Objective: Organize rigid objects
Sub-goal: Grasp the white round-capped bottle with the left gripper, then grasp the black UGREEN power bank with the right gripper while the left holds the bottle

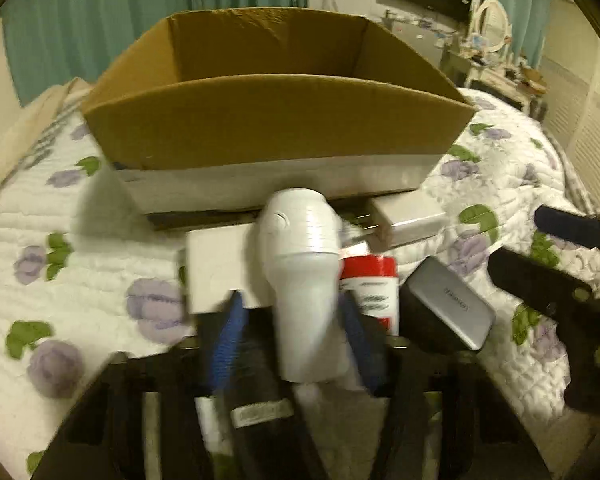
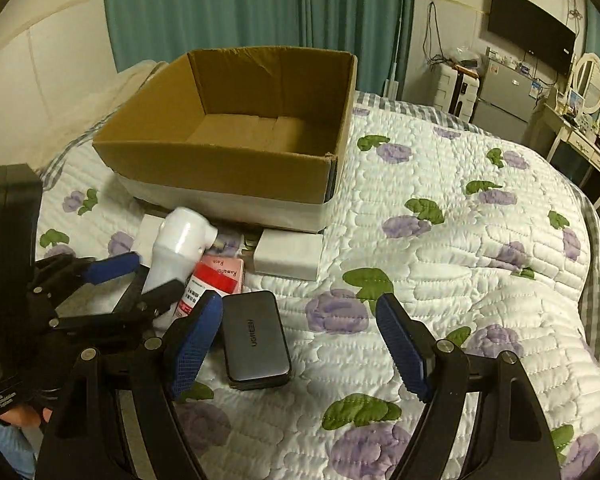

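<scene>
My left gripper (image 1: 296,320) is shut on a white handheld device (image 1: 300,272), held just above the bed in front of an open cardboard box (image 1: 276,120); it shows in the right wrist view too (image 2: 176,248). My right gripper (image 2: 300,344) is open and empty over the quilt. A dark grey UGREEN case (image 2: 256,340) lies between its fingers, nearer the left one. A red and white box (image 2: 212,280) lies beside the white device. A white charger block (image 2: 288,256) sits in front of the box (image 2: 228,148).
A second white box (image 1: 216,272) lies left of the held device. The floral quilt (image 2: 440,280) covers the bed. Green curtains, a wall TV (image 2: 532,28), a fridge and a dressing table stand behind and to the right.
</scene>
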Demonstrator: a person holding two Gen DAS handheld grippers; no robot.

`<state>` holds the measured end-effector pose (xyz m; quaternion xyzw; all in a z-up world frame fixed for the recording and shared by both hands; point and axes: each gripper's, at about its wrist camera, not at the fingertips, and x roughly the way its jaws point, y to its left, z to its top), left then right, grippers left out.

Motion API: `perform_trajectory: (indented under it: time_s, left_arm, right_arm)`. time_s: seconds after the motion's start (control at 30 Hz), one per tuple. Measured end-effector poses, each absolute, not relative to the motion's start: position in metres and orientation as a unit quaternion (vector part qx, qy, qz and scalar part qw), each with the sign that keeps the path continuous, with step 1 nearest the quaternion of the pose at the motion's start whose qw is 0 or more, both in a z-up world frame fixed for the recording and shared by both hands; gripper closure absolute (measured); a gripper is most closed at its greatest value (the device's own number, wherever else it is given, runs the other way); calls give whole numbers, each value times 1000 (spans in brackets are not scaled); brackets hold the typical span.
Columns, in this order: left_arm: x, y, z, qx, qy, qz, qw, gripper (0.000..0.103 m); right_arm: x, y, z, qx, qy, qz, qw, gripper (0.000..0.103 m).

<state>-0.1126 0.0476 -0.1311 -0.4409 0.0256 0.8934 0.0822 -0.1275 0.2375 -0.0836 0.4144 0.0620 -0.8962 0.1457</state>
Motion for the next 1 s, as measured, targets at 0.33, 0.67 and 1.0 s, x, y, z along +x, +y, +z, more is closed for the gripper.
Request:
perform_trajectory:
  time_s: [0.33,0.67,1.0]
  left_arm:
    - [-86,30,-104,-408,16,910,74,71]
    - [-82,22,-94,-404,19,912,65,71]
    - [-67,27,-78,-391,26,918,58,71]
  right_arm:
    - [-124,230,-92,426,74,-888,158,24]
    - [-132,210,-118,459,103,-865,172,25]
    - [-133,197,-132,474,127,-853,179,58]
